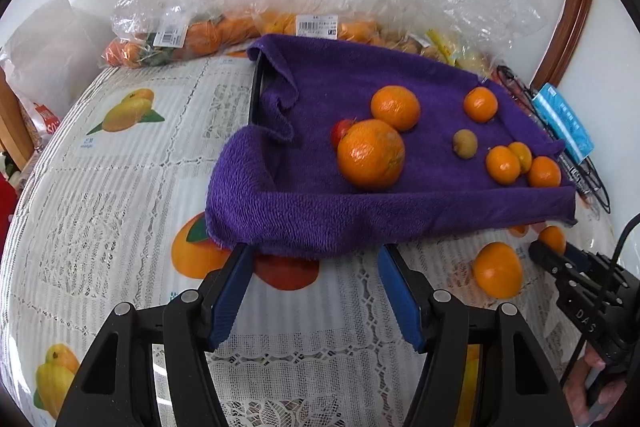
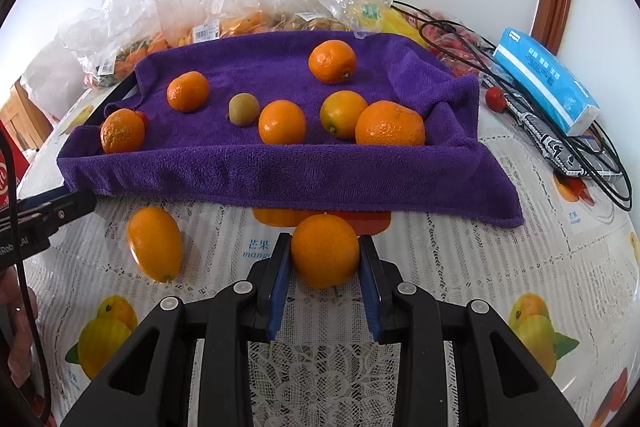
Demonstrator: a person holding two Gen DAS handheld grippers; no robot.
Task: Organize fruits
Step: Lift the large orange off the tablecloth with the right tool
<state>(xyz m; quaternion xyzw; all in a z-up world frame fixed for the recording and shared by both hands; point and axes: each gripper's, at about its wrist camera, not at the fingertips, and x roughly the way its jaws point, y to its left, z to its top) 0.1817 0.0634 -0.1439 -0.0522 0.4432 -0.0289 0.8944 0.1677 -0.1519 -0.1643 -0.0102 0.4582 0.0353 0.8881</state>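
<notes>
right gripper (image 2: 325,254) clamped on a small round orange fruit (image 2: 325,250), low over the tablecloth, the purple towel-lined tray (image 2: 280,169) just ahead. best lifted clear of the towel rim, then set gently among the fruit. left gripper (image 1: 316,259) spread wide, empty.

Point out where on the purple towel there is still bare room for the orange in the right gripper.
Free: the towel stretch between the back orange and the left mandarin, plus its back left corner. Crowded: the front right cluster around the big orange.
</notes>
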